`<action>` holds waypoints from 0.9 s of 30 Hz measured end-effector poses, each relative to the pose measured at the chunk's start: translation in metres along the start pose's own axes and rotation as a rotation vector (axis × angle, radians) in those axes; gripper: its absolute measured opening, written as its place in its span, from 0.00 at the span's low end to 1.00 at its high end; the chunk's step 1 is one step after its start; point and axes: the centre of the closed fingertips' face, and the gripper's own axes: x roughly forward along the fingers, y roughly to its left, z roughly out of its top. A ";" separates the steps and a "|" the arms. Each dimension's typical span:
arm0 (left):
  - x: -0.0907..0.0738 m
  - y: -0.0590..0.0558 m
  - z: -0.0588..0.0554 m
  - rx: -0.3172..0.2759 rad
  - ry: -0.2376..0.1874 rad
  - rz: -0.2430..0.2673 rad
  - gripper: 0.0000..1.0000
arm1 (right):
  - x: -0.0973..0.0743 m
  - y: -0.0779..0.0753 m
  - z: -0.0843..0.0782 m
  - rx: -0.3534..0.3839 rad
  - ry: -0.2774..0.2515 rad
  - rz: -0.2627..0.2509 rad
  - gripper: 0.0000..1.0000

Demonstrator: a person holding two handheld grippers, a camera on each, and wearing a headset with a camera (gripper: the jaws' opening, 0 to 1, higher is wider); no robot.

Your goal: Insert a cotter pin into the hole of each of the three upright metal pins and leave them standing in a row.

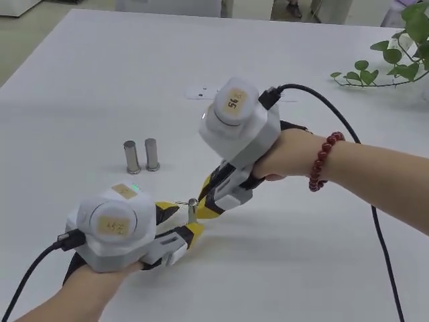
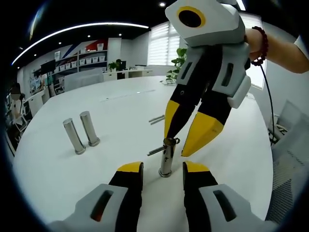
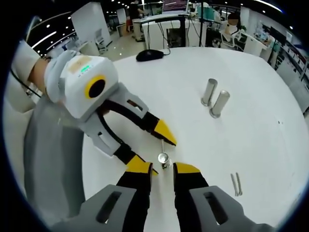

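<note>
- Left gripper (image 2: 162, 170): low at the near left of the table, body in a hand. Jaws moderately apart, one on either side of the foot of the first metal pin. No contact with it discernible.
- Right gripper (image 3: 163, 169): angled down from the right, held in the other hand. Jaws parted, tips at the head of the same pin. In the left gripper view, one tip just beside the looped end of the cotter pin. Not closed on it, as far as can be seen.
- First metal pin (image 2: 167, 157): upright on the table, between the two grippers at the near middle of the work area.
- Cotter pin (image 2: 155, 151): seated crosswise through the hole near the top of the first metal pin, loop on one side, legs jutting out the other.
- Second metal pin (image 1: 132, 156): upright, well apart from the first, further back and to the left.
- Third metal pin (image 1: 152, 154): upright, just beside the second. Too small to tell any fitting on either.
- Loose cotter pins (image 3: 233, 182): two, flat on the table, side by side, away from all three metal pins.
- Table (image 1: 100, 80): white, matt.
- Bracelet (image 1: 323, 159): dark red beads, on the wrist behind the right gripper.
- Cable (image 1: 375, 221): black, from the right gripper across the table.
- Plant (image 1: 395, 60): green leaves at the far right edge.
</note>
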 end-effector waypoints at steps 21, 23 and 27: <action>-0.039 -0.005 0.019 -0.012 -0.074 -0.047 0.54 | 0.001 0.004 0.014 -0.010 -0.096 -0.038 0.21; -0.042 -0.007 0.021 -0.011 -0.080 -0.053 0.55 | 0.001 0.003 0.014 -0.011 -0.101 -0.046 0.20; -0.050 -0.013 0.025 -0.013 -0.093 -0.072 0.59 | 0.002 0.002 0.012 -0.012 -0.107 -0.056 0.19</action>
